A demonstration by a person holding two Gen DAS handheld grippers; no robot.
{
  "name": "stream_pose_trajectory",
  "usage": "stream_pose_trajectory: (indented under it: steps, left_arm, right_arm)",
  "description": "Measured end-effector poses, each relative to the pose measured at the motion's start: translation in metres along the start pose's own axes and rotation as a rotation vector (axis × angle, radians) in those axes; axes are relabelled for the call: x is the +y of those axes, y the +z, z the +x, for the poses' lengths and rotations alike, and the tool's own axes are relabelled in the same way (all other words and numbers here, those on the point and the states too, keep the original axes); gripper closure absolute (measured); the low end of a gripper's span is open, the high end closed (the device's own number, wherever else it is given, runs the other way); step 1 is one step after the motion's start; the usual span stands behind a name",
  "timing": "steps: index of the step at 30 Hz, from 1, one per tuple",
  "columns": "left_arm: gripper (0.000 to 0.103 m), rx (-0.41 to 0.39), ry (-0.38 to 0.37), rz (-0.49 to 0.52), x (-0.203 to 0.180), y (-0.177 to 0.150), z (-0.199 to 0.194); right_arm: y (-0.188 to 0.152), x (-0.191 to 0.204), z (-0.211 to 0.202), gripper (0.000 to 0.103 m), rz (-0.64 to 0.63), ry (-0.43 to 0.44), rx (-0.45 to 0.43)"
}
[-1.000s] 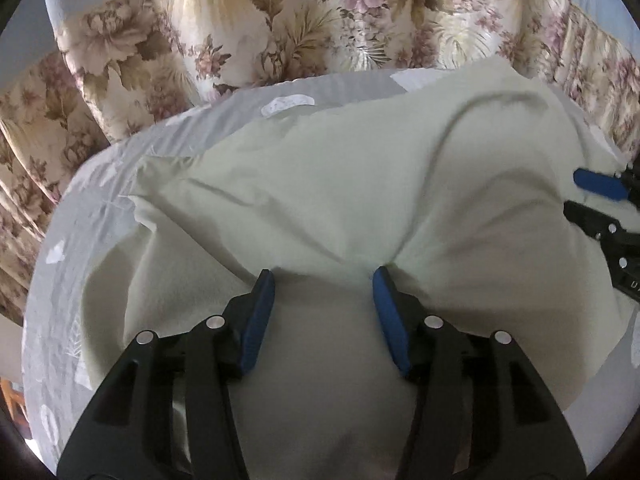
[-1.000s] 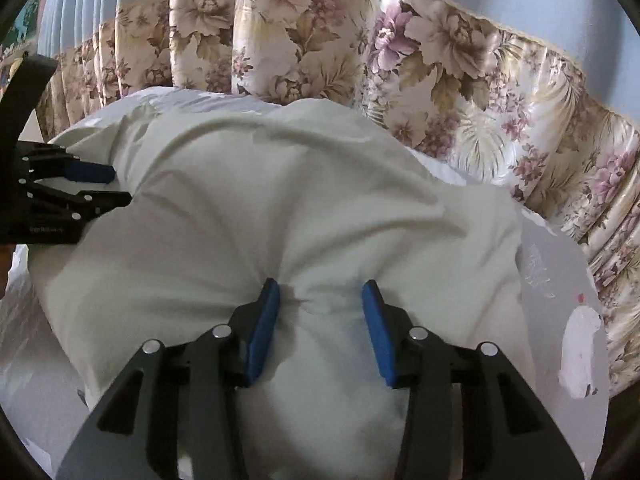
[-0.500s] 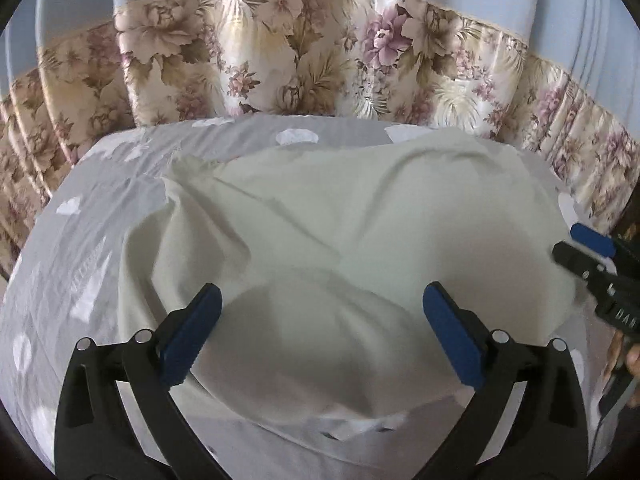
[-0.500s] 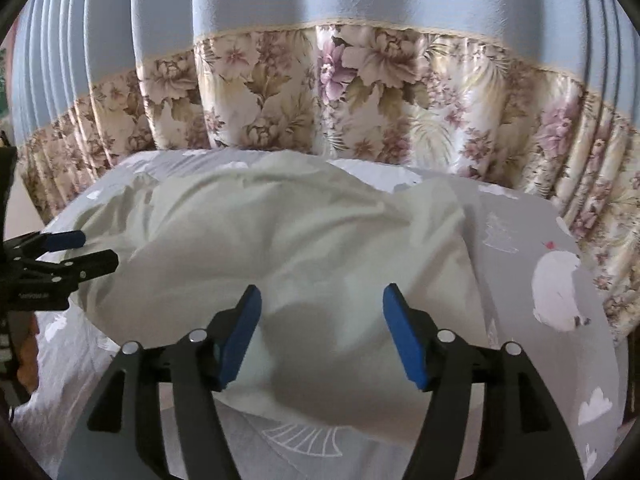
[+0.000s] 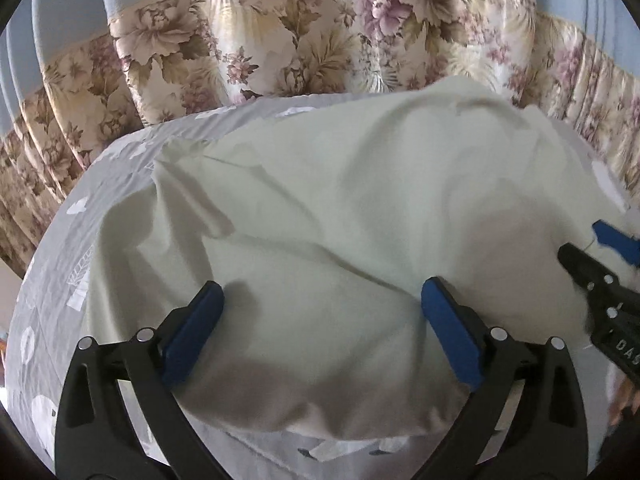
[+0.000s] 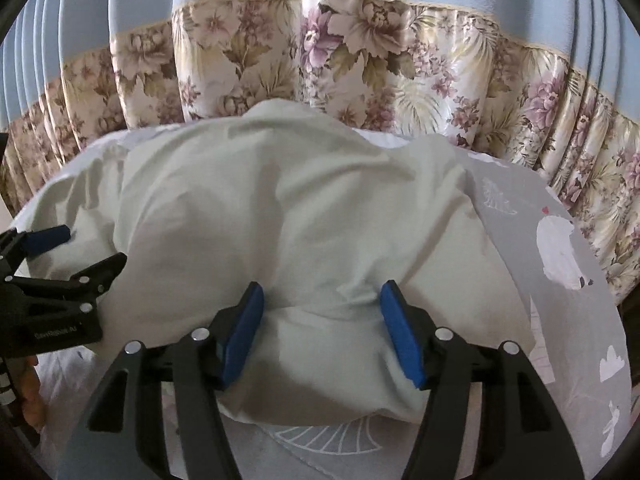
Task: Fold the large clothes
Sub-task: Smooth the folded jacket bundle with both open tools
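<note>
A large pale green garment point(image 5: 340, 208) lies rumpled on the grey printed bed sheet point(image 5: 72, 248); it also shows in the right wrist view point(image 6: 300, 208). My left gripper point(image 5: 322, 304) is open wide, its blue pads resting on the garment's near fold. My right gripper point(image 6: 322, 304) is open, its pads pressed into the near edge of the cloth with a bunched fold between them. Each gripper shows at the edge of the other's view: the right one point(image 5: 600, 256), the left one point(image 6: 76, 252).
A floral curtain point(image 5: 320, 32) with a blue upper part hangs close behind the bed. The grey sheet point(image 6: 560, 320) with white animal prints extends to the right of the garment. The bed edge runs just below both grippers.
Both grippers opened and pulled back from the cloth, then came down onto its near edge again. The right gripper's jaws have narrowed a little since half a second ago.
</note>
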State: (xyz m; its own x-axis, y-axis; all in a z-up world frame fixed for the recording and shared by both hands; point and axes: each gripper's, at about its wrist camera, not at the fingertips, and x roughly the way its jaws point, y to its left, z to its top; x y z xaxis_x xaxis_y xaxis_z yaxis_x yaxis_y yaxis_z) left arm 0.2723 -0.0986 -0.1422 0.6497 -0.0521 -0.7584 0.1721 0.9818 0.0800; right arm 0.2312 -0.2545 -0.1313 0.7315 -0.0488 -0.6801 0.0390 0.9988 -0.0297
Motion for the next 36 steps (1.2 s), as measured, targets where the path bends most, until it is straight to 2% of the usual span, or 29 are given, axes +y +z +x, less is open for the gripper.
stream_pose_trajectory:
  steps: [4,10,13,15,17,19,21,25,28,33,36]
  left_arm:
    - [0.003,0.021,-0.027,-0.006,0.005,0.002,0.007]
    - [0.003,0.036,-0.027,0.005,0.003,0.004,0.011]
    - [0.003,0.028,-0.054,0.024,0.007,0.004,0.009]
    - [0.003,0.034,-0.093,0.034,0.017,0.004,0.001]
    - [0.003,0.033,-0.089,0.012,0.032,0.000,-0.012]
    - [0.003,0.021,-0.071,-0.001,0.050,-0.006,-0.022]
    - [0.003,0.030,-0.072,0.028,0.059,-0.010,-0.021]
    - [0.003,0.061,-0.095,0.034,0.066,-0.014,-0.005]
    - [0.003,0.045,-0.097,0.050,0.065,-0.016,0.000]
    - [0.003,0.056,-0.138,0.051,0.069,-0.016,0.008]
    - [0.003,0.056,-0.116,0.054,0.066,-0.015,0.005]
  right_arm:
    - [0.001,-0.004,0.005,0.041,0.007,0.025,0.024]
    - [0.001,-0.006,0.005,0.039,0.002,0.033,0.036]
    - [0.003,-0.016,-0.003,0.038,0.003,0.098,0.010]
    - [0.005,-0.027,-0.018,0.038,0.027,0.136,-0.010]
    - [0.006,-0.037,-0.035,0.038,0.037,0.161,-0.037]
    - [0.005,-0.040,-0.041,0.038,-0.026,0.141,-0.032]
    - [0.004,-0.041,-0.038,0.038,-0.077,0.115,-0.012]
    - [0.001,-0.043,-0.023,0.038,-0.122,0.136,0.036]
    - [-0.002,-0.044,-0.013,0.038,-0.143,0.149,0.062]
    - [-0.007,-0.050,-0.004,0.037,-0.107,0.189,0.067]
    - [-0.003,-0.053,-0.008,0.036,-0.088,0.206,0.075]
